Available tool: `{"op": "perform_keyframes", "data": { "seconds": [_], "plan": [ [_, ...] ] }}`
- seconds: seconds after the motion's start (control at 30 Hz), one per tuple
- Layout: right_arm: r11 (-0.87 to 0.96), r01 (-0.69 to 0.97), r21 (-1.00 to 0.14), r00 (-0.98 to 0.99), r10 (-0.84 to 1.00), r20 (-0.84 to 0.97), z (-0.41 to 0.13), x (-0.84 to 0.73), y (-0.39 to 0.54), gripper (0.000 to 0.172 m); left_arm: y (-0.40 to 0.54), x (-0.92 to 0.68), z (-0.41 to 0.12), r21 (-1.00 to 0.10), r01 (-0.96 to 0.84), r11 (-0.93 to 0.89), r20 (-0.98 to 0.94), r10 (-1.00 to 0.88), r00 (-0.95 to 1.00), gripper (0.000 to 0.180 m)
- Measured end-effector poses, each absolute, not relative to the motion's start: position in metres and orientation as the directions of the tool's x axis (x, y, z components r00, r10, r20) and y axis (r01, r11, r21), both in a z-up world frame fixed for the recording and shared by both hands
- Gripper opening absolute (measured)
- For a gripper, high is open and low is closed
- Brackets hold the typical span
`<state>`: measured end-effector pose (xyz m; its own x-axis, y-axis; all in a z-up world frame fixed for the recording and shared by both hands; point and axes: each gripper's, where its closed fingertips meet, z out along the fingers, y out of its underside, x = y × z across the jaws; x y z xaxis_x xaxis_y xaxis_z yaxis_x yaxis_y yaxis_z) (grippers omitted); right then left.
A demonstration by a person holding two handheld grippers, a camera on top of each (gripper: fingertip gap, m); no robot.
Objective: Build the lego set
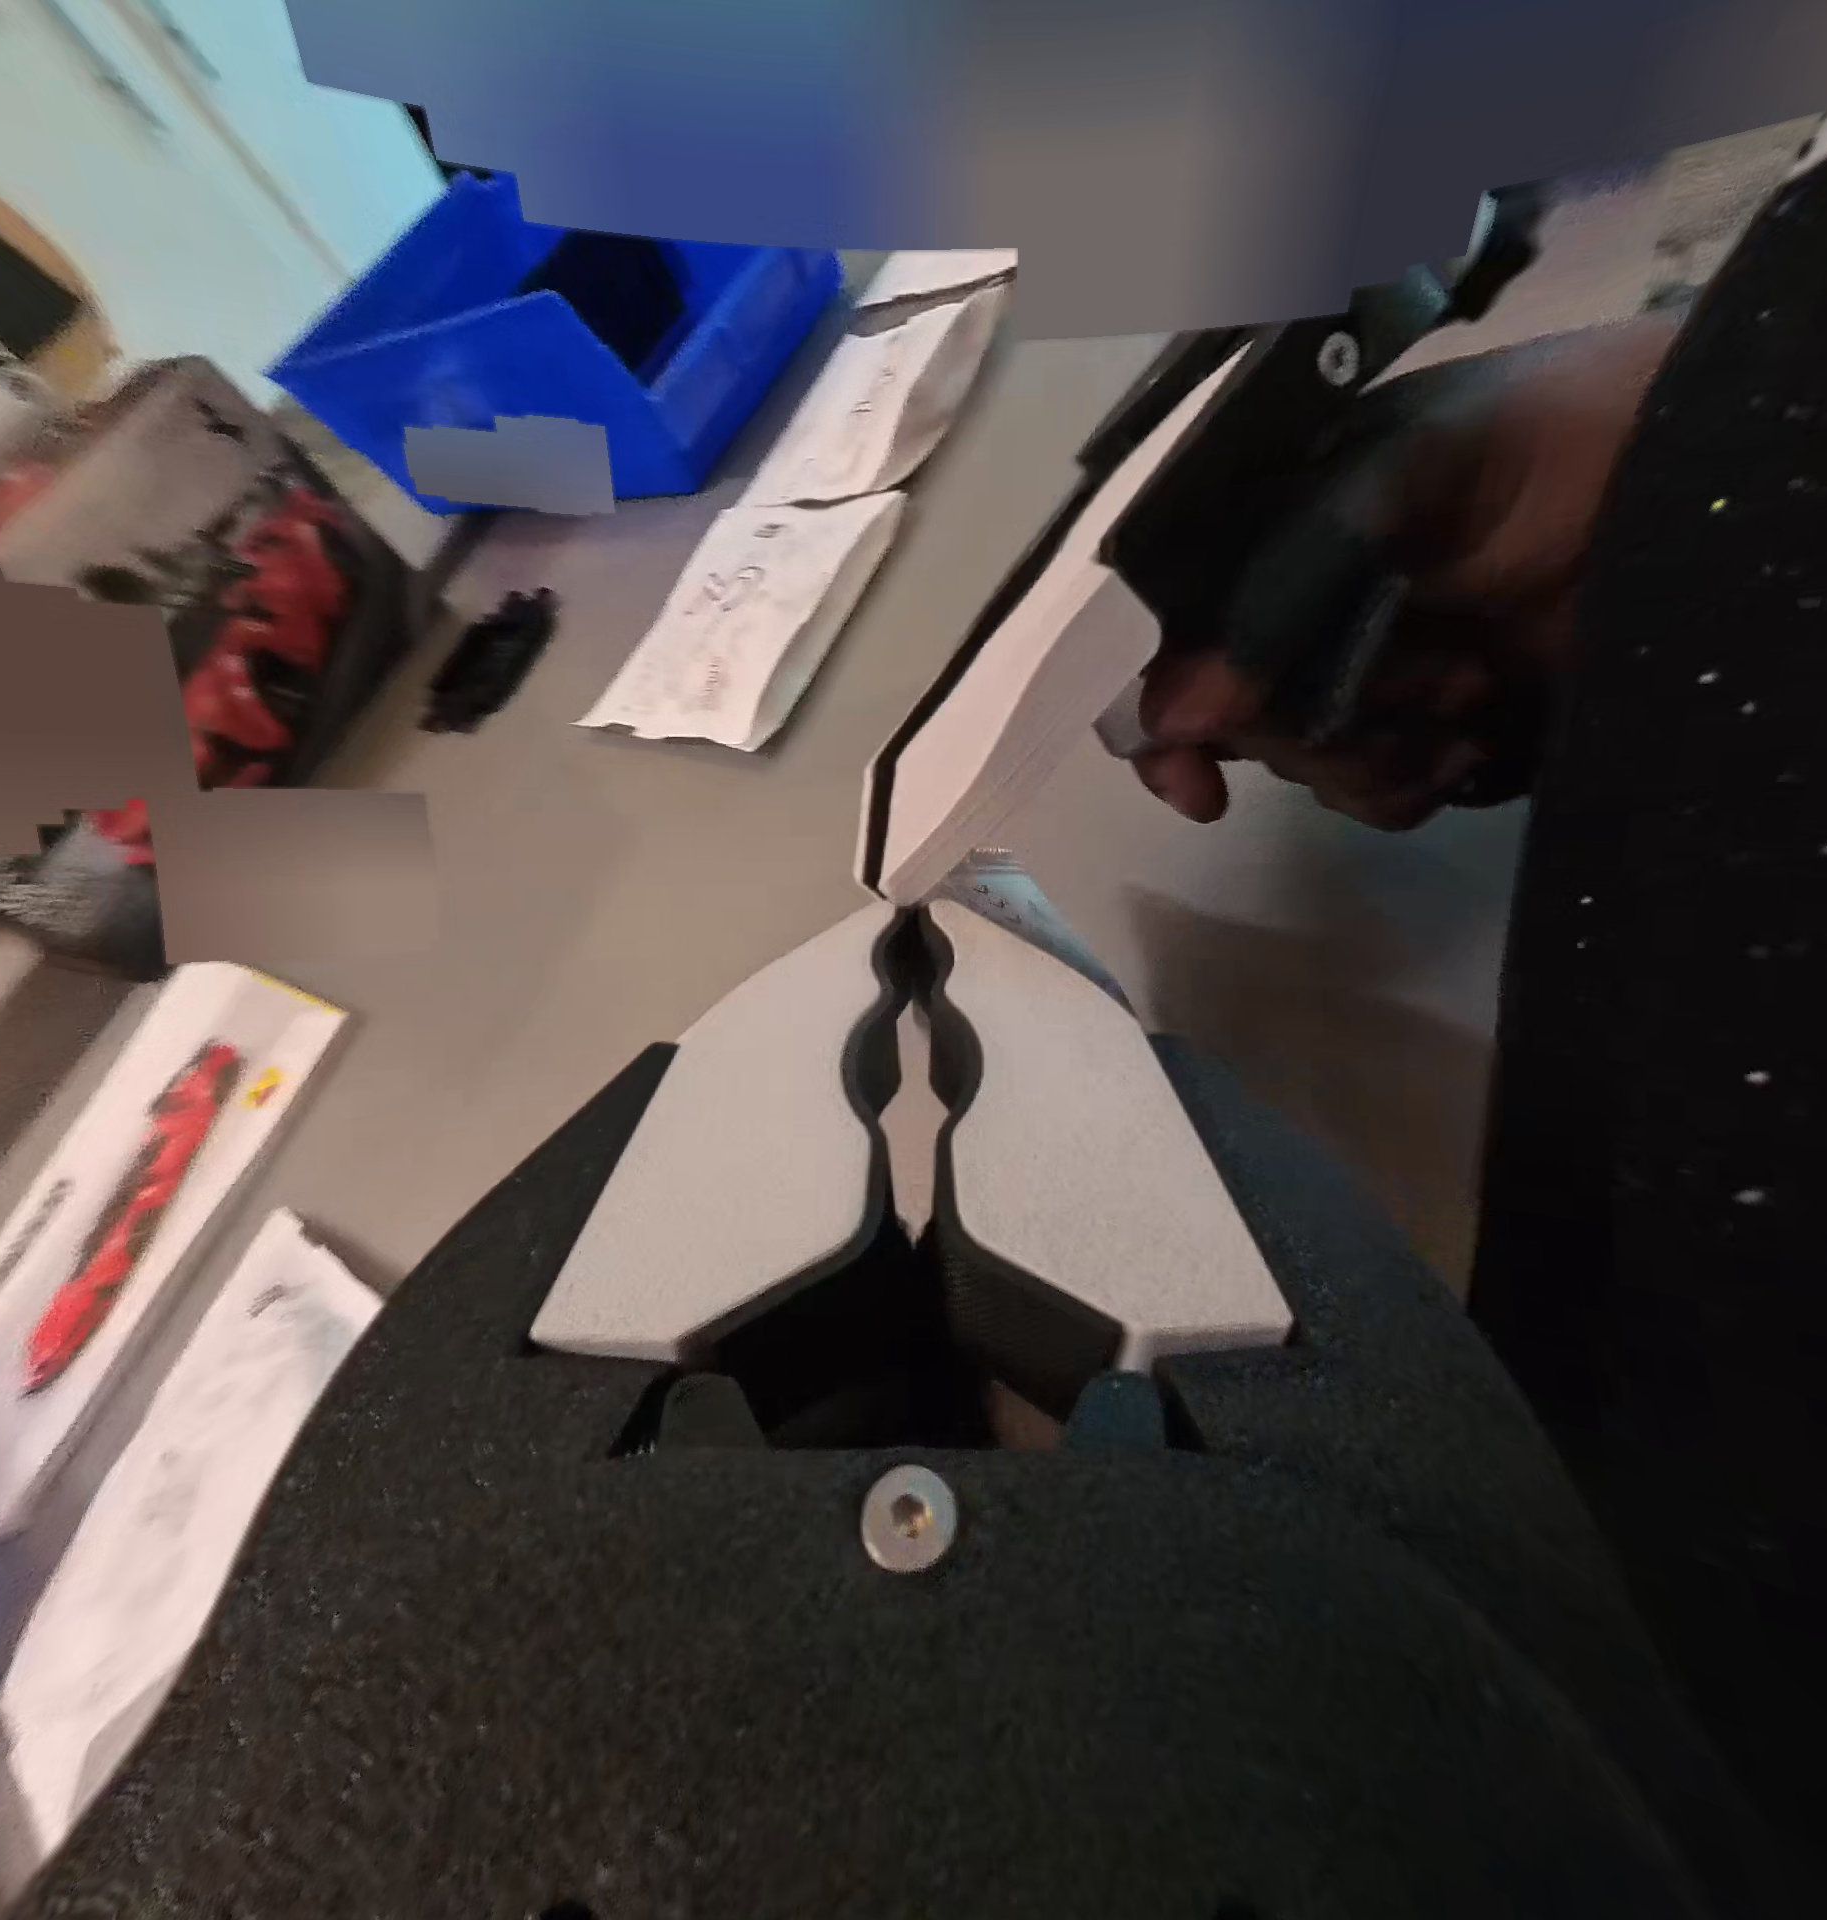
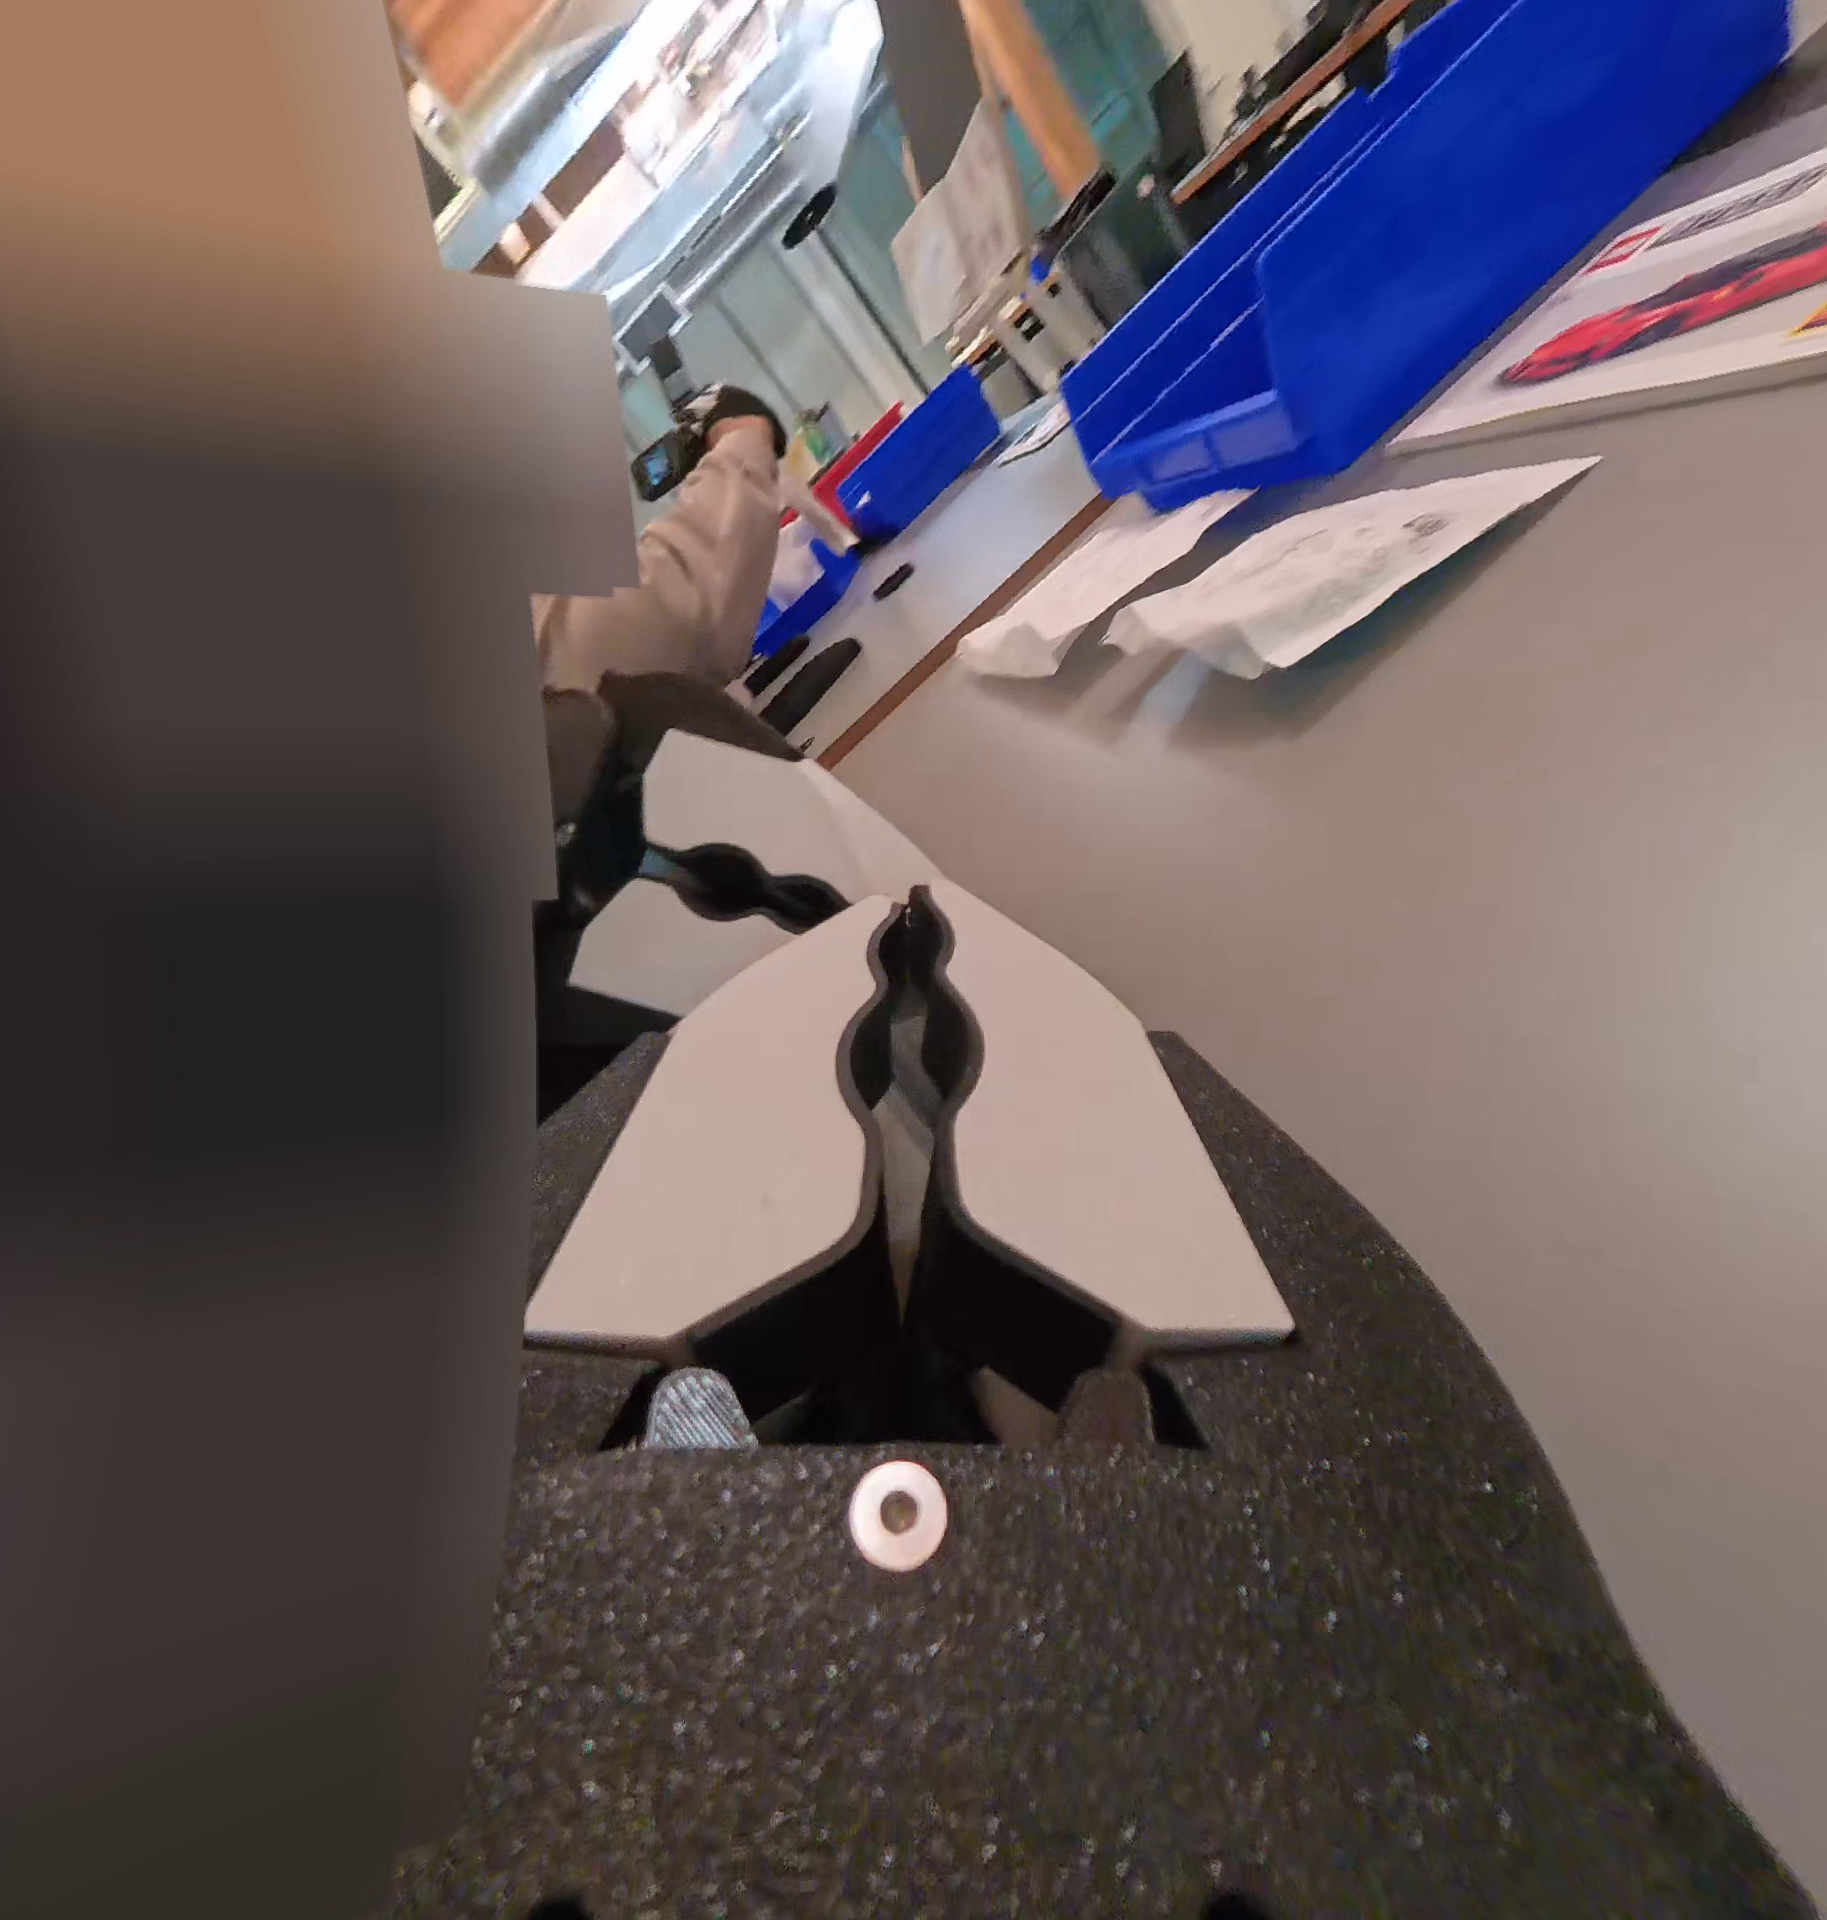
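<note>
In the left wrist view my left gripper (image 1: 914,920) is shut, just above the grey table (image 1: 597,883). My right gripper (image 1: 881,885) comes in from the upper right, held by a hand (image 1: 1356,644), and is also shut. The two sets of tips meet. A small clear plastic bag (image 1: 1044,920) with a serrated top edge sits right at the meeting tips and runs down behind my left gripper's right finger. Both grippers appear to pinch its top edge. In the right wrist view my right gripper (image 2: 914,904) is shut, with the left gripper (image 2: 821,902) tip to tip on its left.
A blue bin (image 1: 576,343), white paper packets (image 1: 753,613), a small black piece (image 1: 493,655) and a booklet with a red car picture (image 1: 140,1195) lie on the left. The right wrist view shows blue bins (image 2: 1356,312), white packets (image 2: 1304,582) and another person's sleeve (image 2: 701,540) at a far table. The tips of both grippers are at nearly the same place.
</note>
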<state>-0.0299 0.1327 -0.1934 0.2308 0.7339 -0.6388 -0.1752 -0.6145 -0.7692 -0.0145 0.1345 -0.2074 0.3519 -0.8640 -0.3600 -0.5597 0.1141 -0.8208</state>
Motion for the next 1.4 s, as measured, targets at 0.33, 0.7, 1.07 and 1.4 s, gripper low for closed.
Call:
{"op": "perform_keyframes", "data": {
  "seconds": [0.33, 0.7, 1.07, 1.4],
  "plan": [
    [-0.456, -0.105, -0.884, 0.402, 0.793, -0.457, -0.193, -0.035, 0.141, 0.0, 0.142, -0.025, -0.206, -0.712, -0.695, 0.098, -0.532, -0.72, 0.445, 0.0],
    [-0.243, 0.188, -0.952, 0.512, 0.851, -0.116, -0.198, -0.041, 0.149, 0.0, 0.147, -0.032, -0.211, -0.715, -0.699, -0.005, -0.495, -0.702, 0.511, 0.0],
    [-0.287, 0.193, -0.938, 0.482, 0.861, -0.164, -0.2, -0.047, 0.155, 0.0, 0.151, -0.038, -0.212, -0.672, -0.74, -0.011, -0.53, -0.691, 0.492, 0.0],
    [-0.438, -0.089, -0.895, 0.344, 0.83, -0.44, -0.183, -0.038, 0.162, 0.015, 0.159, -0.038, -0.204, -0.931, -0.302, -0.207, -0.02, -0.795, 0.606, 0.0]
  ]
}}
